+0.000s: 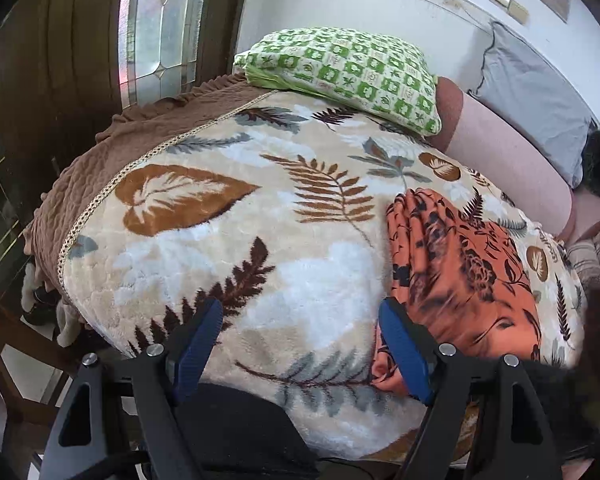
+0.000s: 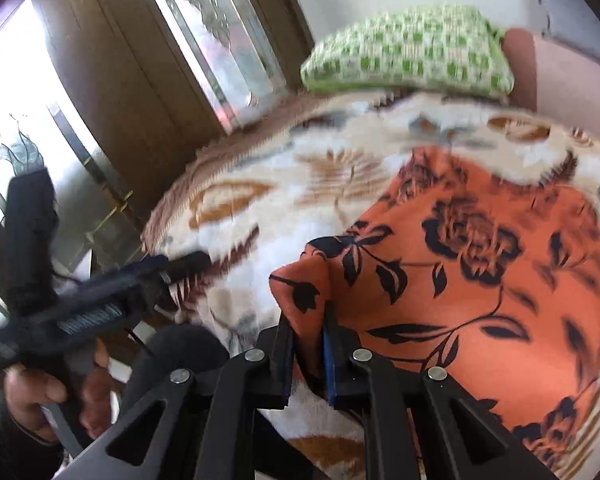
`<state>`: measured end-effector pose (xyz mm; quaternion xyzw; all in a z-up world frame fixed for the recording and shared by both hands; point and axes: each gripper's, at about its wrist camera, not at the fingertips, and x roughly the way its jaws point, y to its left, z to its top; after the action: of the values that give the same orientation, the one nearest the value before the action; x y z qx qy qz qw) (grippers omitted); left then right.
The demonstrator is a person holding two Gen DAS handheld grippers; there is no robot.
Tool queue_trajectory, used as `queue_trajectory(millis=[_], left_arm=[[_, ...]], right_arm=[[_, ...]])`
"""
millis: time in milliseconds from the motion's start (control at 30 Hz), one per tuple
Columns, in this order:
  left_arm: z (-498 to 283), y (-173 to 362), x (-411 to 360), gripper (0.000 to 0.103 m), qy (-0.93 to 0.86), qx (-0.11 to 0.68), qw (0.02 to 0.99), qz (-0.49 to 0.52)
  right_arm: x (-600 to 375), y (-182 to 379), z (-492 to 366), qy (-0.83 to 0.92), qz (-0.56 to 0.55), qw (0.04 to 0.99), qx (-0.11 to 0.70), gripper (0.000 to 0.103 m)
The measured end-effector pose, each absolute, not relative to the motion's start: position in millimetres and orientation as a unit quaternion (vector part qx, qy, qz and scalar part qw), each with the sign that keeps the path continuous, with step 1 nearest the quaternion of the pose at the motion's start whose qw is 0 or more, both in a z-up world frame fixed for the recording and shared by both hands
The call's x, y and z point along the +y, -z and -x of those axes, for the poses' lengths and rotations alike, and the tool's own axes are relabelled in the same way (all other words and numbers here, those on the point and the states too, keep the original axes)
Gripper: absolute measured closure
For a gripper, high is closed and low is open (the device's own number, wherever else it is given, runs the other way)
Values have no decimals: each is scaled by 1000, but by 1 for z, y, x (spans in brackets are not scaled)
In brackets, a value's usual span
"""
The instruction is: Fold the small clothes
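Observation:
An orange cloth with black flowers [image 1: 456, 264] lies bunched on the right of a leaf-patterned blanket [image 1: 228, 224]. My left gripper [image 1: 300, 320] is open and empty over the blanket, its right finger just left of the cloth's near edge. In the right wrist view the cloth [image 2: 472, 264] spreads wide. My right gripper [image 2: 308, 316] is shut on the cloth's near left corner, which stands up between the fingers. The left gripper [image 2: 188, 260] shows at the left of that view, held in a hand, apart from the cloth.
A green checked pillow [image 1: 348, 76] lies at the bed's far end, with a grey pillow [image 1: 536, 100] and a pink bolster [image 1: 508, 152] to its right. A brown frilled cover [image 1: 100, 152] edges the bed on the left. A wooden door [image 1: 56, 56] and glass panel stand behind.

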<state>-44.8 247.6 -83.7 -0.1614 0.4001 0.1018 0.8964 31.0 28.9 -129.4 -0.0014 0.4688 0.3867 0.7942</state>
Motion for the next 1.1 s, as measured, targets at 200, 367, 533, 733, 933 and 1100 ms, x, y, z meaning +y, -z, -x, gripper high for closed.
queue_trajectory(millis=[200, 367, 533, 733, 933, 1100], left_arm=[[39, 79, 236, 22, -111, 415, 893, 133], [37, 73, 226, 22, -116, 416, 894, 120], [36, 65, 219, 22, -117, 413, 897, 104], [35, 65, 219, 22, -121, 419, 894, 98], [33, 66, 219, 22, -123, 422, 893, 92], [31, 67, 218, 22, -119, 424, 893, 95]], right_arm=[[18, 131, -36, -395, -42, 790, 466, 91], [7, 86, -34, -406, -62, 809, 421, 91], [-8, 66, -33, -406, -79, 822, 391, 91], [15, 127, -30, -410, -43, 788, 458, 90], [13, 129, -37, -411, -58, 781, 466, 91], [22, 128, -32, -420, -34, 781, 461, 90]])
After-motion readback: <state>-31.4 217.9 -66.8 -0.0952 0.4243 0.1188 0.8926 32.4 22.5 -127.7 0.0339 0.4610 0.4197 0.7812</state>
